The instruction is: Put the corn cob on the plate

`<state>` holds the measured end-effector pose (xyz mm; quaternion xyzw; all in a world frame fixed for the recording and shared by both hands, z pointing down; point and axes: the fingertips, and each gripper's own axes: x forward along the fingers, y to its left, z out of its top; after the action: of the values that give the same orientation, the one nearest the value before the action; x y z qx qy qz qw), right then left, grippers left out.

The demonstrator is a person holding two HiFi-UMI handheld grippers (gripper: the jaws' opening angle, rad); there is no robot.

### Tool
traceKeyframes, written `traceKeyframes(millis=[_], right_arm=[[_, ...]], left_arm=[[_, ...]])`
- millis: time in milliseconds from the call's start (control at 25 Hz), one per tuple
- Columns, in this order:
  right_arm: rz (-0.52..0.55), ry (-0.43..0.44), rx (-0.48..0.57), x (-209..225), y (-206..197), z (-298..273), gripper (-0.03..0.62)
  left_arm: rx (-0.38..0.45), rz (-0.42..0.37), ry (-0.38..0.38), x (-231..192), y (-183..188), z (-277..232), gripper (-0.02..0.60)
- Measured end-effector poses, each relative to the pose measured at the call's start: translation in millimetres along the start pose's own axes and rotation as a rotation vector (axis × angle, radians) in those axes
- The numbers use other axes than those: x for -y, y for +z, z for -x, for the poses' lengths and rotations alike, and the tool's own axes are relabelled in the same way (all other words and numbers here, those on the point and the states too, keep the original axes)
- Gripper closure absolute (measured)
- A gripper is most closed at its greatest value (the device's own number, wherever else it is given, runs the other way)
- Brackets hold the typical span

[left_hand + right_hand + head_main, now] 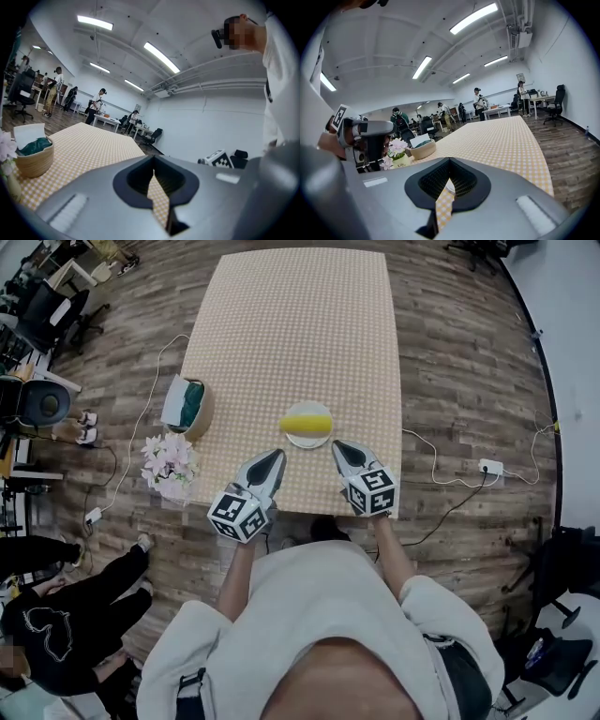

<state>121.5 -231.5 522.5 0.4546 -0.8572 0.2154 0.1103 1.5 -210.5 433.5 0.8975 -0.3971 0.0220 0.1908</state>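
Corn cob [307,421] lying on plate [307,439], close to the near edge of the surface [291,324]. Left hand-held gripper [274,458] pressed together on nothing, tip over that edge, just left of plate. Right hand-held gripper [337,446] likewise pressed together on nothing, just right of plate and apart from it. Basket [192,409] at the left edge, flowers [169,463] nearer the corner. Wide checked stretch beyond plate to the far edge.

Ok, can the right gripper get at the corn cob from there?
Probably yes: only bare tablecloth lies between the right gripper and the corn cob on the plate. Its jaws are shut, so they'd need opening first.
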Motion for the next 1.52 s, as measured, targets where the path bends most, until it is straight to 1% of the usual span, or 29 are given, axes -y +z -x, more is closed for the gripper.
traceKeyframes(millis=[160,280,400,520,680,800,1080,1520], right_arm=[[0.003,-0.018,0.016,-30,-11,6,0.595],[0.013,-0.035,0.045,-59,-11,16,0.595],[0.038,-0.057,0.086,-95,-6,35,0.595],[0.056,-0.083,0.122,-133,-6,60,0.595],[0.059,-0.122,0.143,-175,-19,90,0.597],[0.068,-0.144,0.145,-200,-32,105,0.597],[0.085,-0.174,0.165,-229,-42,123,0.597],[0.085,-0.201,0.18,-243,-48,130,0.597]], left_arm=[[0.003,0.008,-0.007,-6,-10,29,0.574],[0.011,-0.002,-0.029,-3,-15,56,0.574],[0.019,-0.023,-0.056,6,-20,89,0.574],[0.023,-0.028,-0.085,18,-29,123,0.574],[0.025,-0.016,-0.128,34,-48,163,0.574],[0.028,-0.013,-0.158,46,-59,184,0.574],[0.044,-0.029,-0.208,68,-64,212,0.574],[0.036,-0.048,-0.241,77,-68,226,0.574]])
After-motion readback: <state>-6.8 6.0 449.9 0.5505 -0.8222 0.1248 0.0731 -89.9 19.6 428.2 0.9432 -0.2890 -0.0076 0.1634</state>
